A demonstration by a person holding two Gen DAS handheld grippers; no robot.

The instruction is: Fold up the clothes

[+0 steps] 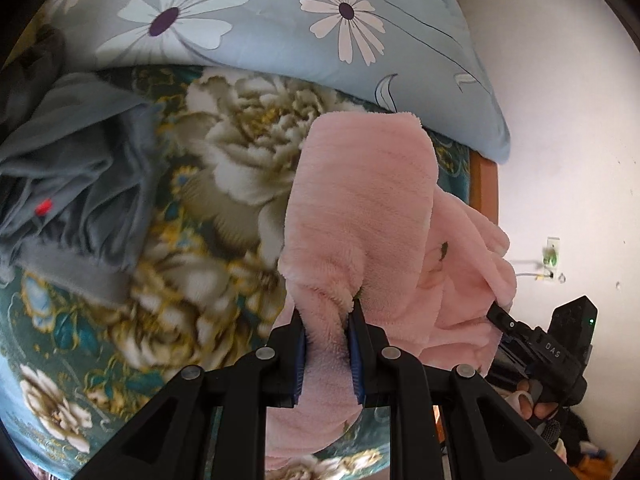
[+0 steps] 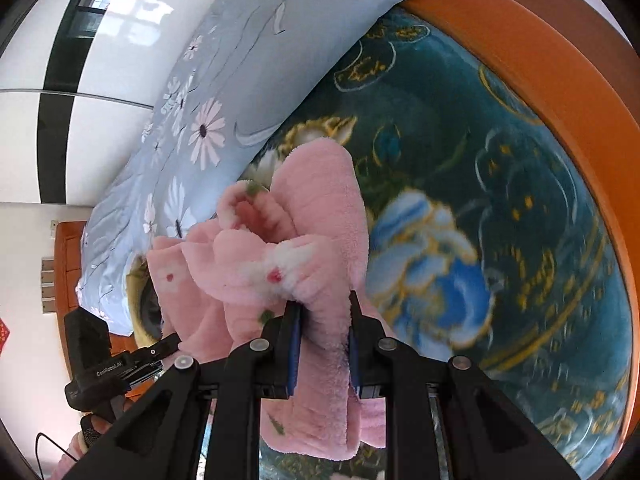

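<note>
A fluffy pink garment (image 1: 360, 208) hangs above the floral bed cover, held up by both grippers. My left gripper (image 1: 328, 312) is shut on a fold of its pink fleece. My right gripper (image 2: 322, 304) is shut on another bunched part of the same pink garment (image 2: 304, 240), which shows white patches and small red and green prints. In the left wrist view the right gripper (image 1: 498, 312) appears at the right edge of the garment, with a hand under it. In the right wrist view the left gripper (image 2: 168, 342) shows at lower left.
A teal floral bed cover (image 1: 224, 152) lies under the garment. A light blue daisy quilt (image 1: 248, 16) lies bunched at the far side. Grey clothes (image 1: 76, 184) lie in a heap on the left. An orange wooden bed frame (image 2: 540, 60) borders the cover, with white wall (image 1: 560, 120) beyond.
</note>
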